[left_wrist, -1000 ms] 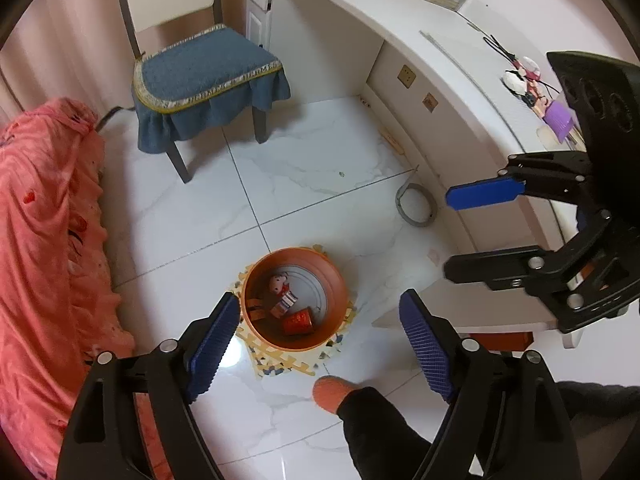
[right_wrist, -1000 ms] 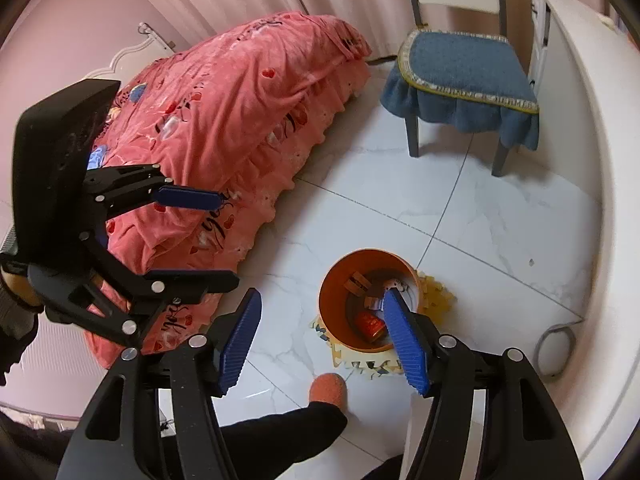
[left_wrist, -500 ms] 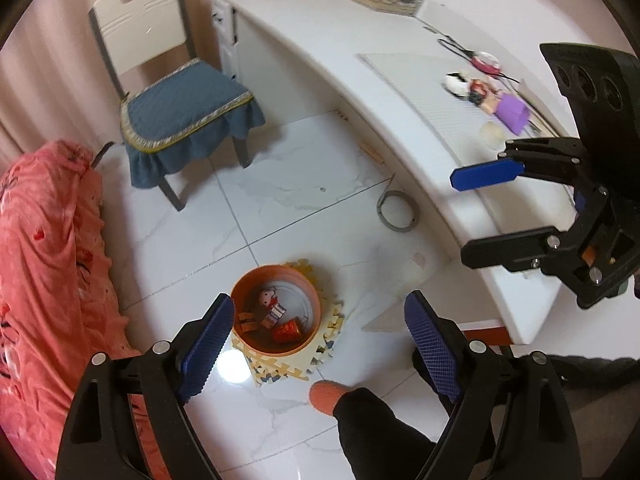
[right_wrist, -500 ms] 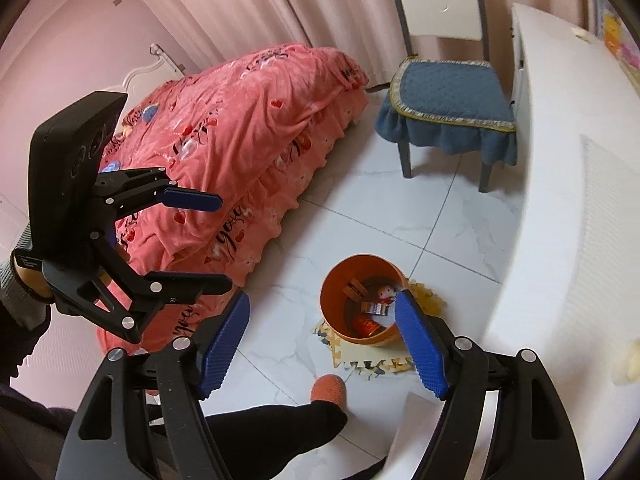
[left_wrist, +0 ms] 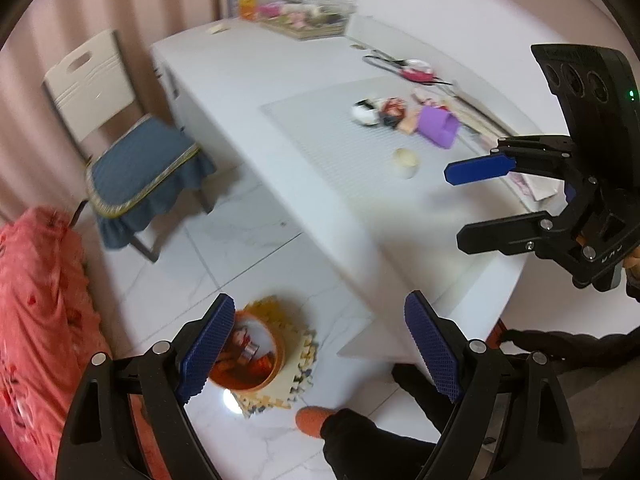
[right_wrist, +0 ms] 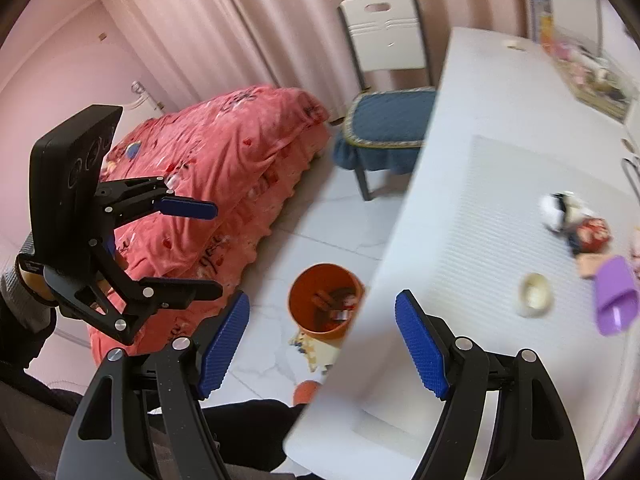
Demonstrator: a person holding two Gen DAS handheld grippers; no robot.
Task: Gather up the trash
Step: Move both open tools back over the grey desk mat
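Observation:
An orange trash bin [left_wrist: 276, 356] [right_wrist: 304, 296] stands on the floor on a puzzle mat, with several wrappers and a can inside. On the white desk [left_wrist: 304, 152] [right_wrist: 460, 240] lie a small round cream lid [left_wrist: 405, 159] [right_wrist: 534, 294], a purple piece [left_wrist: 438, 126] [right_wrist: 614, 300], and crumpled red and white wrappers [left_wrist: 378, 112] [right_wrist: 576, 220]. My left gripper [left_wrist: 320, 352] is open and empty above the bin and desk edge; it also shows in the right wrist view [right_wrist: 192, 248]. My right gripper [right_wrist: 322, 344] is open and empty over the desk edge; it also shows in the left wrist view [left_wrist: 476, 204].
A chair with a blue cushion [left_wrist: 136, 160] [right_wrist: 384, 124] stands by the desk's far end. A bed with a pink-red cover [left_wrist: 36, 300] [right_wrist: 224, 168] is on the left. A tray of small items [left_wrist: 308, 16] sits at the desk's back. My orange-slippered foot [left_wrist: 314, 420] is near the bin.
Both grippers have risen and tilted up from the bin toward the desk top. The desk items have come into view and the bin has slid low in both views.

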